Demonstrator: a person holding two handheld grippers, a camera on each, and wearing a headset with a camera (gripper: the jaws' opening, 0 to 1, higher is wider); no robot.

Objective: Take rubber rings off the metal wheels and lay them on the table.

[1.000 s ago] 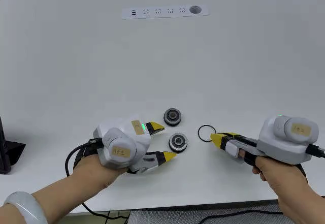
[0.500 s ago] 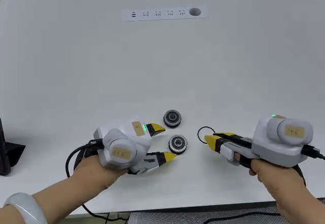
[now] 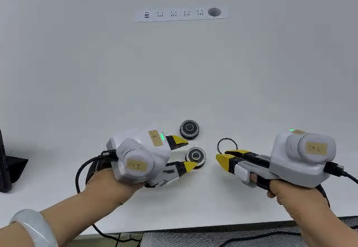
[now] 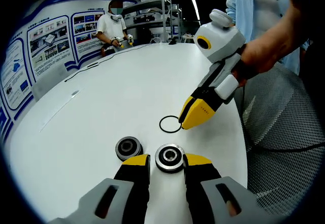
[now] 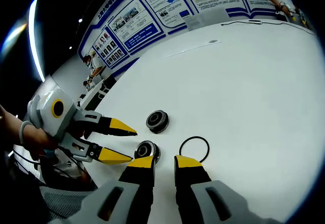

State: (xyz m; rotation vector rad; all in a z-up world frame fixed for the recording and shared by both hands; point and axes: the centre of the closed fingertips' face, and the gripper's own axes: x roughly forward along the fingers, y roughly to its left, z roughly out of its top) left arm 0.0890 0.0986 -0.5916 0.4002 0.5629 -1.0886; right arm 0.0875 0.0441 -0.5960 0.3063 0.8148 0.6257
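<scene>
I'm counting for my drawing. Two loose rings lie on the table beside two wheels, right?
Not quite. Just one loose ring lies on the table, not two, as the head view shows. The rest is right: two wheels sit beside it, a far wheel and a near wheel.

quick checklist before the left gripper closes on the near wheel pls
1. Near wheel lies between the jaws of the left gripper: ok.
2. Left jaws wide enough to take it: ok, open.
3. Far wheel outside the jaws: ok, though close beside one jaw.
4. Right gripper empty and ready to pull, jaws a little apart: ok.
5. Loose ring lies flat, outside both grippers' jaws: ok.
6. Rubber ring present on the near wheel: cannot tell for sure; its rim looks dark.
</scene>
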